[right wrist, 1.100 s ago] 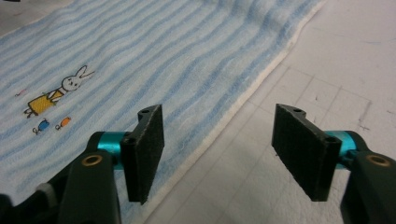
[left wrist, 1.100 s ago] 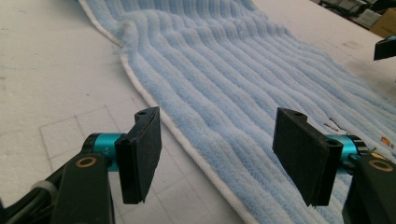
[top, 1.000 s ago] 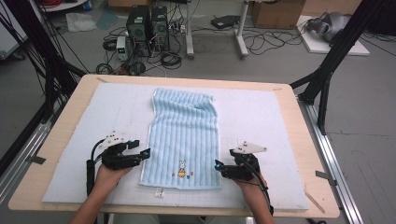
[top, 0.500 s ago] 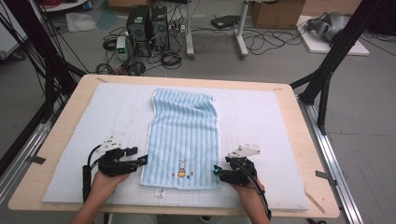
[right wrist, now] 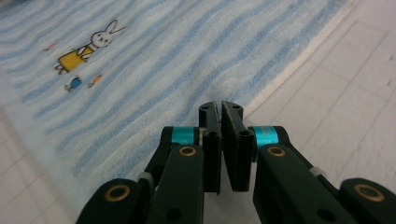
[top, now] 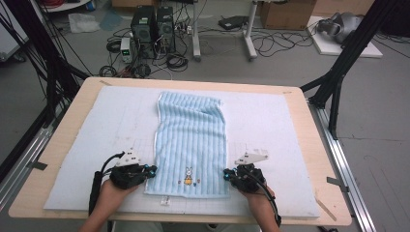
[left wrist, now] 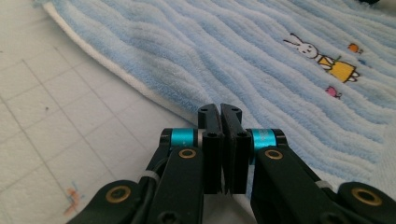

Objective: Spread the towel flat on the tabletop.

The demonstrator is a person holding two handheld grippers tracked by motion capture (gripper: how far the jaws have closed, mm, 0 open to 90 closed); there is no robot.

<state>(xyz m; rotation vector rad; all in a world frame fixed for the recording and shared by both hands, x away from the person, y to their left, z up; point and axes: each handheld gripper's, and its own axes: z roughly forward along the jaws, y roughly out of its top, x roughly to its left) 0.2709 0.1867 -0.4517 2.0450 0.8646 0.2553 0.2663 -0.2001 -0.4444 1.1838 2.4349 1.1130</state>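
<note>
1. Since the earlier frames, both sets of jaws have just been closing at the towel's lower corners.
2. The left hand-held gripper and right hand-held gripper are now clamped on the towel's side edges.
3. The towel is spread flat at centre frame on the bench; a lift or fold is judged next.

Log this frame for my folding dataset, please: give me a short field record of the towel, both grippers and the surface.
towel: light blue striped towel, flat, long side running away from the person, rabbit print near the near edge
left gripper: jaws just closed, at the towel's near left corner
right gripper: jaws just closed, at the near right corner
surface: white gridded mat on a wooden table
</note>
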